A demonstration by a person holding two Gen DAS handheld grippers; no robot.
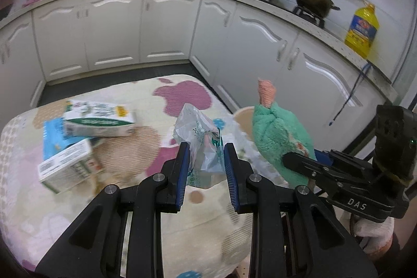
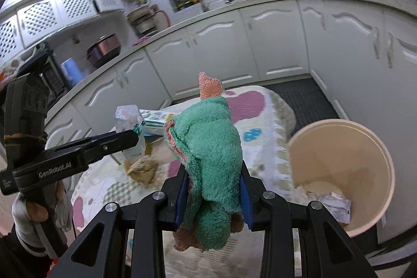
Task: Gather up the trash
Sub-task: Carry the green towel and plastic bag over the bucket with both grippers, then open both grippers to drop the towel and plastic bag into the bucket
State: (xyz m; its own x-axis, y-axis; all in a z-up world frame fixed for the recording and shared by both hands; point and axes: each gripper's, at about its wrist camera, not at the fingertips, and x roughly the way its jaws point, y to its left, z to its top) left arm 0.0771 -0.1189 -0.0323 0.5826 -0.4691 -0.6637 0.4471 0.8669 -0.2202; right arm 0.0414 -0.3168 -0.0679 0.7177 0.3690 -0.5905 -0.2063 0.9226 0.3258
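My left gripper is shut on a crumpled clear plastic bag with green print, held above the table. The bag shows in the right wrist view too, behind the left gripper's finger. My right gripper is shut on a bunched green towel with a pink-orange edge; the towel stands to the right in the left wrist view. A beige waste bin with paper scraps inside stands right of the table.
A table with an apple-print cloth carries two white cartons, a blue flat box and a crumpled brown paper. White kitchen cabinets ring the table. A yellow oil bottle and pots sit on the counter.
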